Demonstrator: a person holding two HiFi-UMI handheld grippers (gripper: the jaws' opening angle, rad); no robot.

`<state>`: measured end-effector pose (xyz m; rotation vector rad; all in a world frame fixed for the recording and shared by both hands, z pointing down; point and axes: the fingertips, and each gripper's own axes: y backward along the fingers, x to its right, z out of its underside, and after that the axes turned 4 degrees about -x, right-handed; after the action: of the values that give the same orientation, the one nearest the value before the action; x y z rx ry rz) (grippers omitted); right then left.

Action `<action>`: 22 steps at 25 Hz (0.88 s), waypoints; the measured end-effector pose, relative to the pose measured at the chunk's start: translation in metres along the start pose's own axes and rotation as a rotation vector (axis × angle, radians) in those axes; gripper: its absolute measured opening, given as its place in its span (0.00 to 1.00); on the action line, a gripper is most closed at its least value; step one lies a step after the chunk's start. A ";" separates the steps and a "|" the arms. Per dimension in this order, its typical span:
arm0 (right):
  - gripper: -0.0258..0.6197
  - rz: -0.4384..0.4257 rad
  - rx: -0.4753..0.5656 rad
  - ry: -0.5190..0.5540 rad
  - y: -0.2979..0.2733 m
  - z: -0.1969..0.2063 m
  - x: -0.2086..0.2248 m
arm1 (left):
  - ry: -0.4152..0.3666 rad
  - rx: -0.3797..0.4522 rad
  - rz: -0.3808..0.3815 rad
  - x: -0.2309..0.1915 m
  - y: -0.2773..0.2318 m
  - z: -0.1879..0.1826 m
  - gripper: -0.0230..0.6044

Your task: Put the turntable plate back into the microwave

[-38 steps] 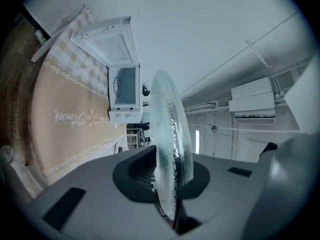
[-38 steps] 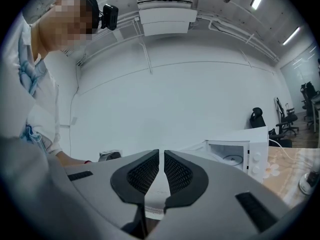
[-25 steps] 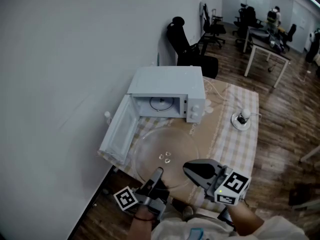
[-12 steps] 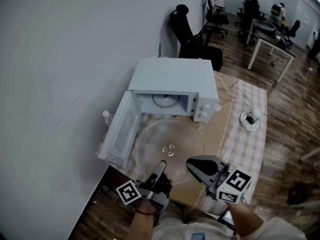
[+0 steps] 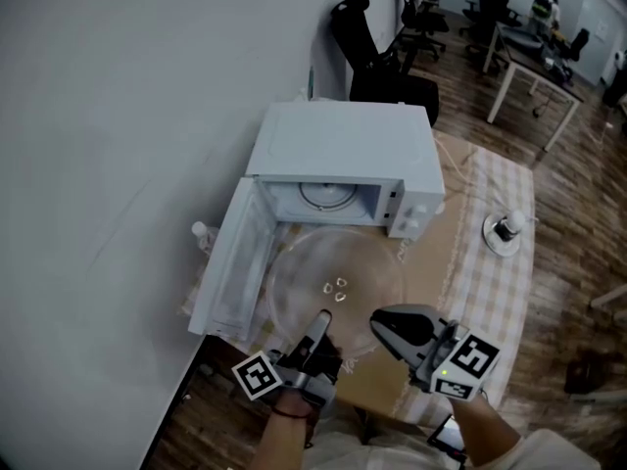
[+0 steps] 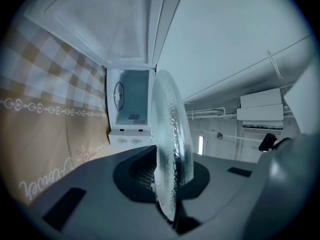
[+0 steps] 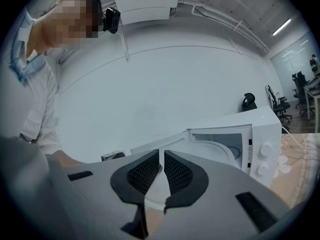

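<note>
The clear glass turntable plate (image 5: 333, 262) hangs level just in front of the open white microwave (image 5: 343, 150). My left gripper (image 5: 321, 326) is shut on the plate's near rim. In the left gripper view the plate (image 6: 172, 134) stands edge-on between the jaws, with the microwave cavity (image 6: 131, 96) beyond it. My right gripper (image 5: 380, 319) is shut, with only a thin slit between its pads. Its tip is by the plate's near right edge, and I cannot tell whether they touch. The right gripper view shows the plate (image 7: 210, 151) ahead of the right gripper (image 7: 161, 166).
The microwave door (image 5: 230, 258) swings out to the left. A roller ring (image 5: 328, 194) lies on the cavity floor. The table has a checked cloth (image 5: 500, 292) with a small round white object (image 5: 505, 228) on it. A bottle (image 5: 201, 233) stands by the door, and a black chair (image 5: 377, 57) is behind.
Both grippers and the plate have moved a little closer to the microwave's opening. The left gripper's hold on the rim is unchanged.
</note>
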<state>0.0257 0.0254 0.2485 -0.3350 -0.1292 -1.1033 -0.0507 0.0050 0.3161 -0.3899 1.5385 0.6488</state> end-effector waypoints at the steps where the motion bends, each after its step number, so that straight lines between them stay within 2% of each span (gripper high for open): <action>1: 0.10 -0.001 -0.011 0.017 -0.003 0.002 0.003 | -0.005 -0.003 -0.007 -0.005 -0.003 -0.004 0.07; 7: 0.10 0.040 -0.152 0.229 -0.025 0.017 0.026 | 0.002 -0.018 -0.002 -0.026 -0.024 -0.034 0.07; 12: 0.10 0.077 -0.259 0.358 -0.046 0.034 0.043 | 0.005 -0.038 -0.007 -0.048 -0.043 -0.063 0.07; 16: 0.10 0.061 -0.352 0.504 -0.062 0.049 0.052 | 0.013 -0.049 0.005 -0.065 -0.055 -0.080 0.07; 18: 0.14 0.045 -0.390 0.552 -0.069 0.056 0.059 | 0.015 -0.047 0.010 -0.073 -0.062 -0.089 0.07; 20: 0.23 0.035 -0.423 0.603 -0.074 0.062 0.068 | 0.018 -0.039 0.009 -0.080 -0.069 -0.096 0.07; 22: 0.23 0.038 -0.440 0.677 -0.079 0.069 0.077 | 0.011 -0.033 0.010 -0.087 -0.076 -0.101 0.07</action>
<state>-0.0063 -0.0494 0.3501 -0.3343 0.7260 -1.1491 -0.0772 -0.1287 0.3870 -0.4115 1.5428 0.6812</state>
